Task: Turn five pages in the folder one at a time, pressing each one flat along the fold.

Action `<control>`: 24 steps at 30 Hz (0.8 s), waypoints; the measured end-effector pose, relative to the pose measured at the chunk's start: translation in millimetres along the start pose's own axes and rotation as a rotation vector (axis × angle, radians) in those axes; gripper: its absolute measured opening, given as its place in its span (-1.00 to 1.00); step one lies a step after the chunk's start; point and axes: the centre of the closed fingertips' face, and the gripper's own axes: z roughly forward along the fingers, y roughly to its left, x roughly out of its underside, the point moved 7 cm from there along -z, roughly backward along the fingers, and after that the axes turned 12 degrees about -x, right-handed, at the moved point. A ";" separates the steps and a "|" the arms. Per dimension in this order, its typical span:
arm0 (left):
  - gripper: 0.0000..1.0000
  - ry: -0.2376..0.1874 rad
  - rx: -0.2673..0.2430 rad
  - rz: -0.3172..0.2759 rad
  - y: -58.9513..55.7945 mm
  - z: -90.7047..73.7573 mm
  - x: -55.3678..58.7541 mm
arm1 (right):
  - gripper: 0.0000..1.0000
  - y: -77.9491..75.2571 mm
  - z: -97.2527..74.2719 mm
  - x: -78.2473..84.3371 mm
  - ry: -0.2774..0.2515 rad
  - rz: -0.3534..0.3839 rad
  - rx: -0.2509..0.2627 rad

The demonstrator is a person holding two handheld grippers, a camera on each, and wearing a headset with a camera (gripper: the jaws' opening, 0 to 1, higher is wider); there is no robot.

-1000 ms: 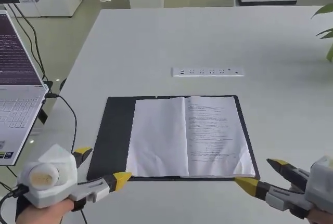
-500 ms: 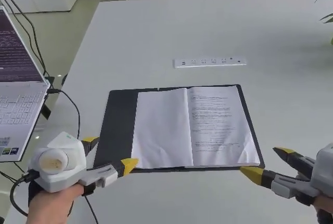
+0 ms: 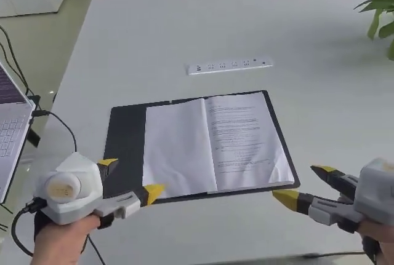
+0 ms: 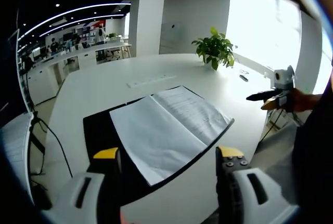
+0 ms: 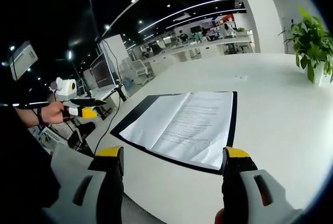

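A black folder [image 3: 126, 145] lies open on the white table, with a blank white page [image 3: 175, 148] on its left side and a printed page [image 3: 243, 142] on its right. My left gripper [image 3: 129, 179] is open near the folder's front left corner, off the paper. My right gripper [image 3: 305, 185] is open just past the front right corner, holding nothing. In the left gripper view the folder [image 4: 99, 125] lies ahead between the yellow-tipped jaws. In the right gripper view the printed page [image 5: 200, 120] lies ahead, apart from the jaws.
A white power strip [image 3: 229, 66] lies behind the folder. A laptop [image 3: 9, 136] with a black cable [image 3: 61, 126] sits at the table's left edge. A potted plant [image 3: 378, 0] stands at the far right. The table [image 3: 203, 25] is bare behind the strip.
The head view has shifted, so the folder sits a little higher and further left in the picture. Both grippers stay open near the folder's front corners. The pages have not moved.
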 end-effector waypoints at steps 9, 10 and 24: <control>0.47 -0.002 0.037 0.024 -15.4 16.6 -11.2 | 0.55 2.9 -3.2 0.0 -0.011 -0.007 0.016; 0.47 -0.002 0.045 0.033 -18.0 19.6 -12.9 | 0.55 3.1 -3.6 0.2 -0.015 -0.003 0.015; 0.47 -0.026 0.167 0.072 -56.5 59.0 -41.2 | 0.53 -4.5 -13.0 -1.5 -0.025 0.031 0.030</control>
